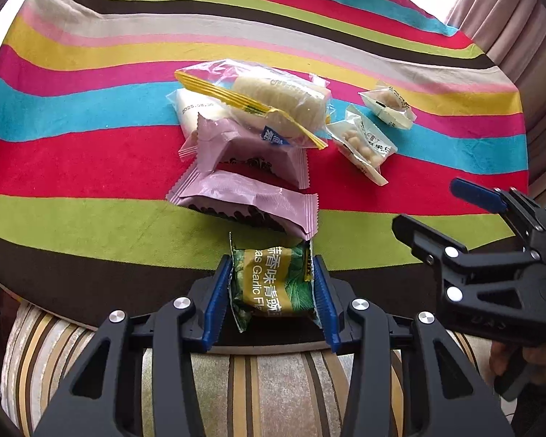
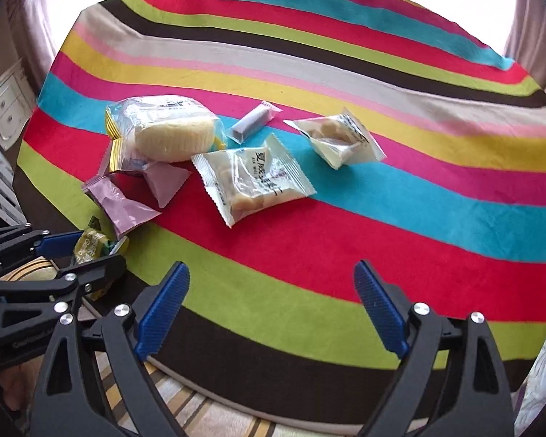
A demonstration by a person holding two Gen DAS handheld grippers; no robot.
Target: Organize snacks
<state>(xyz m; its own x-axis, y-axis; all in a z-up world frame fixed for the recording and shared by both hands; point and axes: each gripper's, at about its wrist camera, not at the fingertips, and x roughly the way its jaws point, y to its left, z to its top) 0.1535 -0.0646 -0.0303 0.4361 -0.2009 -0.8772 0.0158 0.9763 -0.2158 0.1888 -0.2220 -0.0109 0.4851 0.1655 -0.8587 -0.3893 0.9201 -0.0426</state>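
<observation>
The left gripper (image 1: 273, 291) is clamped on a green pea packet (image 1: 273, 284) at the near edge of the striped cloth (image 1: 91, 167). The right gripper (image 2: 273, 306) hovers over the cloth, jaws wide apart with nothing between them. Beyond lie two purple packets (image 1: 244, 196), a rice cake (image 2: 174, 138), two nut packets (image 2: 251, 178) and what may be a small dark candy (image 2: 253, 122).
</observation>
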